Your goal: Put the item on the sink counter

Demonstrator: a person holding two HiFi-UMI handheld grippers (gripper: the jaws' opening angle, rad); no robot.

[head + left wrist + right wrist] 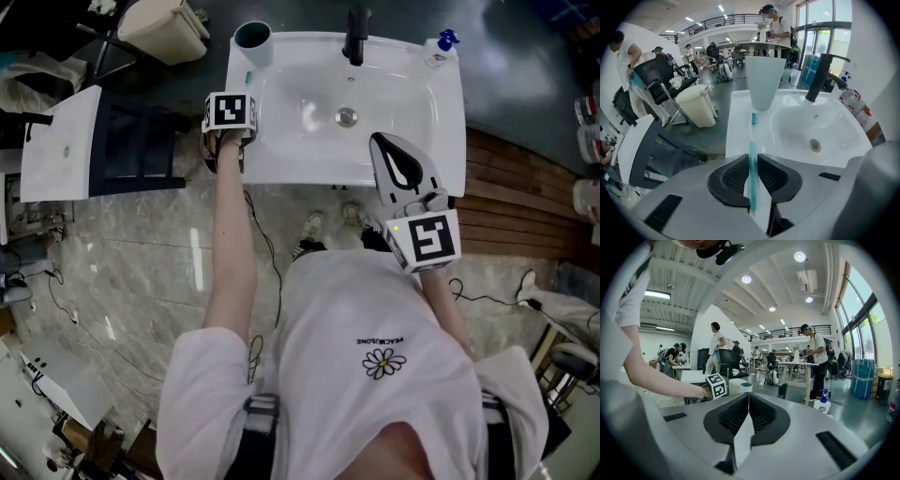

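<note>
Toothbrush, teal, lies on the white sink counter with its bristle end just short of the cup. Its handle runs back from the cup between the jaws of your left gripper, which stand slightly apart on either side of it without pinching it. Your right gripper hangs over the counter's corner diagonally opposite the cup, well apart from it, its jaws pressed together with nothing between them.
</note>
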